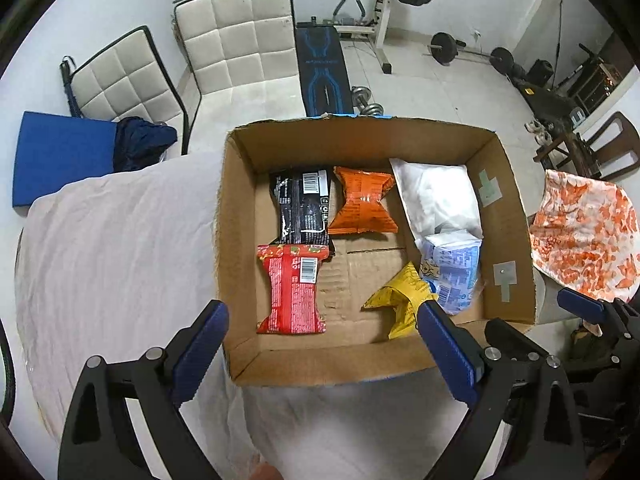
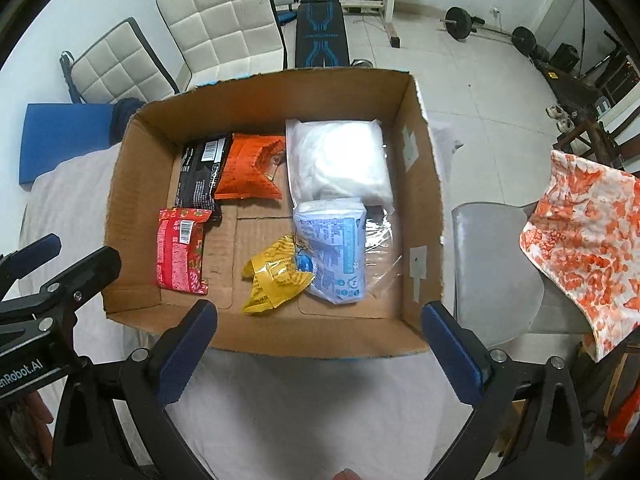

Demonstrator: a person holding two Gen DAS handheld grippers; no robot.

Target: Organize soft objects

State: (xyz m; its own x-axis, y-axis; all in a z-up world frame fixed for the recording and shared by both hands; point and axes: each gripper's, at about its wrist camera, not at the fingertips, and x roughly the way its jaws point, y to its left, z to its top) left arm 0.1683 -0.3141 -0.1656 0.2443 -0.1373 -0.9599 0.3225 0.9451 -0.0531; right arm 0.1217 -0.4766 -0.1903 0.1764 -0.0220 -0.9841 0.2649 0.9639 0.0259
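Both the left tongs (image 1: 322, 332) and the right tongs (image 2: 318, 330) hang wide open above the near edge of a cardboard box (image 1: 516, 216), with nothing between their blue pads. The box sits on a worktop covered with a pale cloth (image 1: 120, 248). Inside it lie a red packet (image 1: 292, 292), a black packet (image 1: 302, 208), an orange packet (image 1: 364, 206), a crumpled yellow packet (image 1: 402, 296), a blue-and-white pack (image 1: 456, 268) and a white bag (image 1: 440, 196).

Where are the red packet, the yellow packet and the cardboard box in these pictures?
red packet (image 1: 293, 292): left wrist view, middle of its printed face.
yellow packet (image 2: 276, 276): right wrist view, middle of the crumpled wrapper.
cardboard box (image 2: 280, 98): right wrist view, inside of its far wall.
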